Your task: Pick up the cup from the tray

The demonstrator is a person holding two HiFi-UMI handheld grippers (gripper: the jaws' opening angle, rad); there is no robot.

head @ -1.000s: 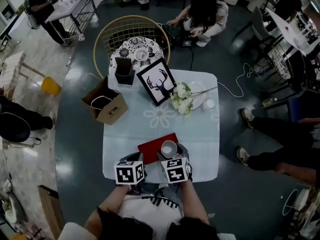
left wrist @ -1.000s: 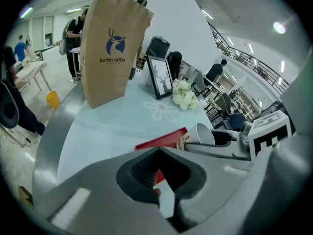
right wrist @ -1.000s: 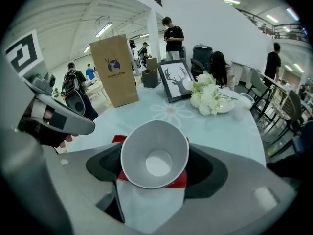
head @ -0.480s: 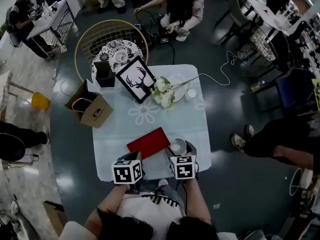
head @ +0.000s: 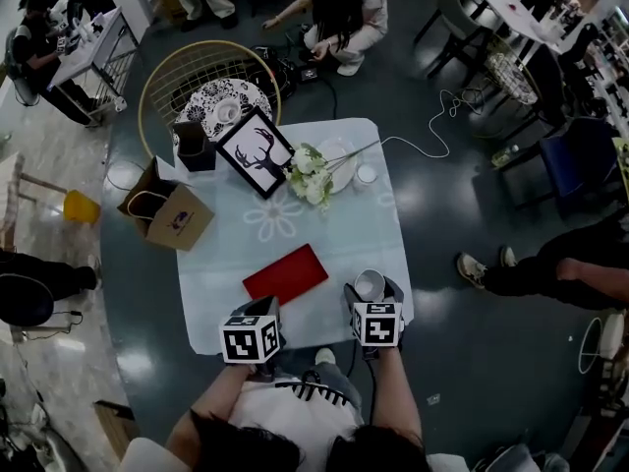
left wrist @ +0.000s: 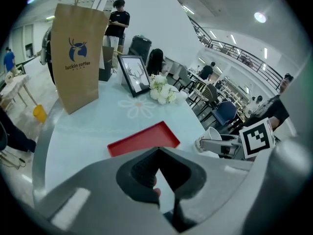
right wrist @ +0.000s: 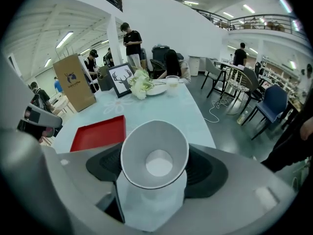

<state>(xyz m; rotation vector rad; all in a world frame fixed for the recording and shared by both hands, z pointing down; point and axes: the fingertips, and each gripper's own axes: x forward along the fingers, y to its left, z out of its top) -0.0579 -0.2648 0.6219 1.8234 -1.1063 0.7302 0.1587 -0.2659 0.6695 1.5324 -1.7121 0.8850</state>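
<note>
- Nearest you, your left gripper (left wrist: 157,151) hangs over the table's near edge. Its jaws look pressed together on nothing, though that view is cramped.
- Your right gripper (head: 371,295) is clamped on the white paper cup (right wrist: 154,153), pads on its sides.
- The cup is off the red tray (head: 286,272), just to its right by the table (head: 334,234) edge; the tray lies bare.
- The pick-up looks essentially done; only holding the cup steady seems left.
- Farther off stand the deer picture (head: 255,152) and flowers (head: 308,178).
</note>
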